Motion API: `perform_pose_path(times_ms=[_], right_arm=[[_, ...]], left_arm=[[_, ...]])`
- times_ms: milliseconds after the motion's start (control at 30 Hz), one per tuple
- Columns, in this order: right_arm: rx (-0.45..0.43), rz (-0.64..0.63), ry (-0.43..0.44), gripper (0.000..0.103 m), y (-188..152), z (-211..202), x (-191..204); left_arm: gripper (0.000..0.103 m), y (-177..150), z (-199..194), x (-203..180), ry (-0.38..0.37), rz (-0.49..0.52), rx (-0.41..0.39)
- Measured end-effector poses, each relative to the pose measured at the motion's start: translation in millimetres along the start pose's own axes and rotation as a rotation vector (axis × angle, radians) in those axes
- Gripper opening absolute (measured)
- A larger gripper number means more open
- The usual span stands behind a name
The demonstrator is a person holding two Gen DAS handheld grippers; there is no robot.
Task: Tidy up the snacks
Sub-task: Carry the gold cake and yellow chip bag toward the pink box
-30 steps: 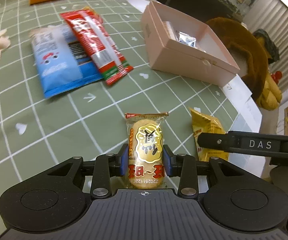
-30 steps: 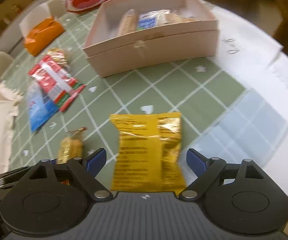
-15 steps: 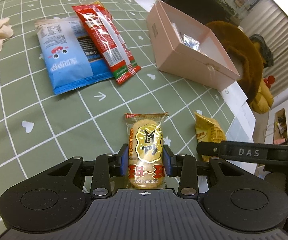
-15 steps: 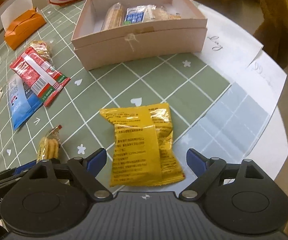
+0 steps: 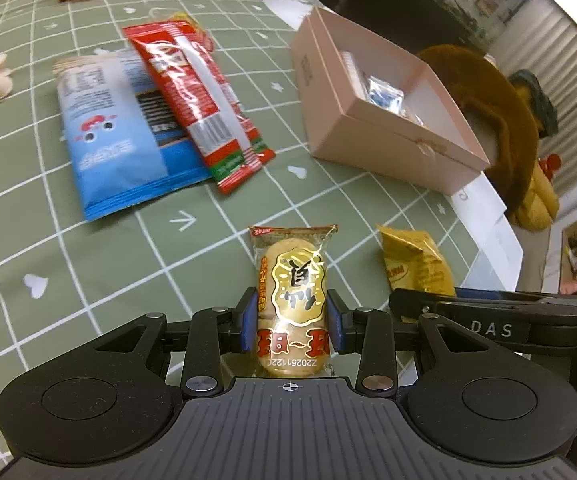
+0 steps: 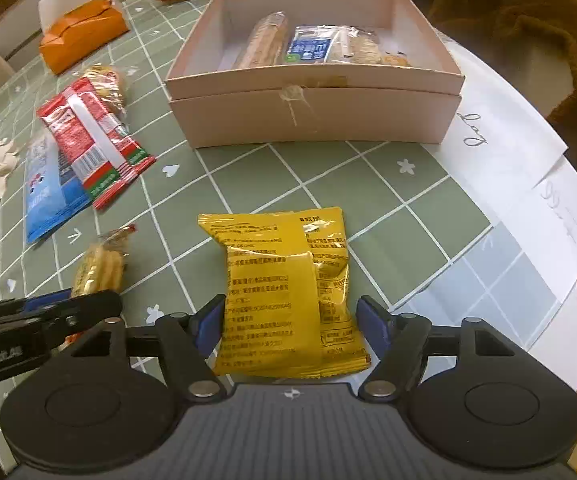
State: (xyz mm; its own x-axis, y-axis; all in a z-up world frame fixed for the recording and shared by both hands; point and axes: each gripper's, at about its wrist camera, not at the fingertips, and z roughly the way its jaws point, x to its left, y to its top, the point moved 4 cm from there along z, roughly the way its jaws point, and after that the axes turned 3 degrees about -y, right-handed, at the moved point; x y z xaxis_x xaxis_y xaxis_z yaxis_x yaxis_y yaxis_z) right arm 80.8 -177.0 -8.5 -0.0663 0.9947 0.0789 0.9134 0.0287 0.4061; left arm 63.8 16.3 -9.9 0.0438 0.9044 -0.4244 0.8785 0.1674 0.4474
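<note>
3 snacks sit in the pink cardboard box (image 6: 312,120); left tool (image 5: 291,322) clenches the gold-labelled rice cracker packet (image 5: 293,300), right tool (image 6: 290,326) gapes around the yellow foil packet (image 6: 284,292).

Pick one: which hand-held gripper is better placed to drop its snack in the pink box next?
Left, probably. The left hand-held gripper is already shut on the rice cracker packet. The right hand-held gripper is nearer the pink box, but its fingers only straddle the yellow packet.
</note>
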Motion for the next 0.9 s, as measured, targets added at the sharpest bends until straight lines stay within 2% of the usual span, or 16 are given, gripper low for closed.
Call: perform_pose_path(times_ms=[100,367,700,900], right_arm=[[-0.005,0.037,0.011,0.075,4,-3,-6],[-0.054,0.119,0.018,0.078,9,-15,-14],[-0.015,0.065,0.002,0.079,15,9,4],[-0.016,0.079,0.025,0.077,13,7,-6]], left_arm=[[0.04,-1,-1,5,-0.01,-0.036,-0.008],[0.04,-3,-4,6,-0.023,-0.003,-0.002],[0.04,-6,-4,0,0.007,0.049,0.016],[0.04,-6,-3,-1,0.012,0.051,0.019]])
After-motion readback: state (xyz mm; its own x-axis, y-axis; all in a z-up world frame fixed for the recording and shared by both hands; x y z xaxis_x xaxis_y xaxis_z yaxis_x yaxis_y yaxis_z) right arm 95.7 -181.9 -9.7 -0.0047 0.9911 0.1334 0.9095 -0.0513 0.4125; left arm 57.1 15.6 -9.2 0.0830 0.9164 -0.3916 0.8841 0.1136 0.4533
